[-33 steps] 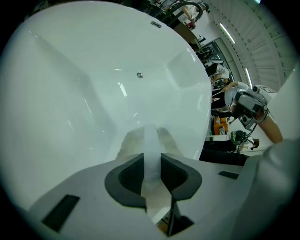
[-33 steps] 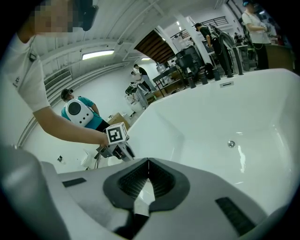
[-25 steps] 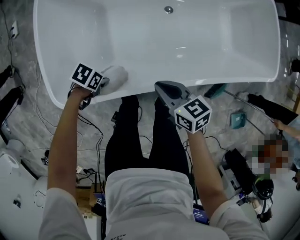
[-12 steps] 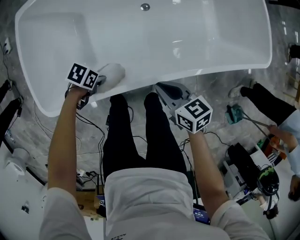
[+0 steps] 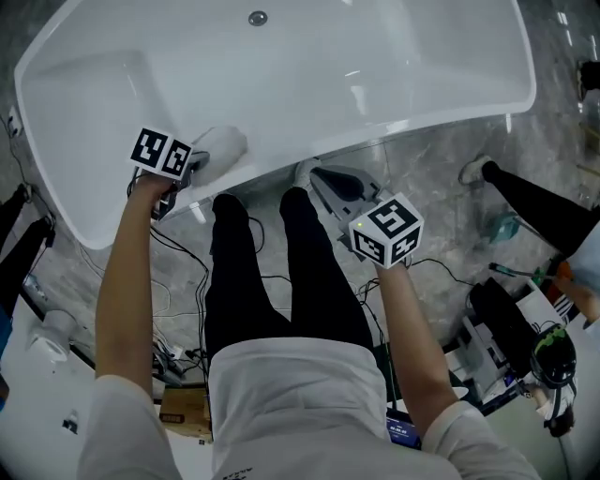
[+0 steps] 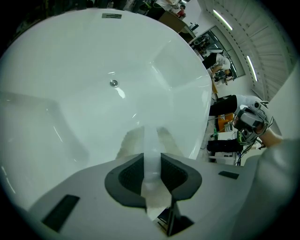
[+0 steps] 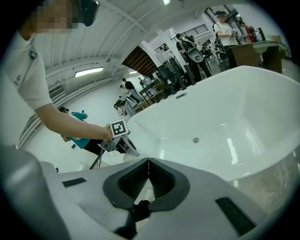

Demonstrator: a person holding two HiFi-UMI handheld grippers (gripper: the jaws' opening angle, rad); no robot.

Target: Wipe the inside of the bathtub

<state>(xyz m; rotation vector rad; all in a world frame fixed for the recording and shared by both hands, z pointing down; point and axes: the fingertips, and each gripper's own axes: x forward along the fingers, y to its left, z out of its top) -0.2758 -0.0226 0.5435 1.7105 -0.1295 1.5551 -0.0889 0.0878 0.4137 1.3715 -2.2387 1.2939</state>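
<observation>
The white bathtub (image 5: 394, 89) fills the top of the head view, its drain (image 5: 257, 18) at the far side. My left gripper (image 5: 206, 160) rests at the tub's near rim, shut on a white cloth (image 5: 223, 144) that lies over the rim. In the left gripper view the cloth (image 6: 146, 140) is pinched between the dark pads and hangs toward the tub's inside (image 6: 93, 93). My right gripper (image 5: 320, 175) is shut and holds nothing, just outside the near rim. Its own view shows the jaws pressed together, with the tub (image 7: 234, 108) beyond.
Cables (image 5: 183, 281) trail over the marble floor by my legs (image 5: 281, 272). Another person's leg (image 5: 534, 206) stands at the right, with equipment (image 5: 506, 328) at the lower right. White gear (image 5: 47, 328) sits at the lower left.
The head view has swung, so the tub now sits higher and more tilted in the picture. Both grippers keep their places at the near rim. The bystander at the right has shifted.
</observation>
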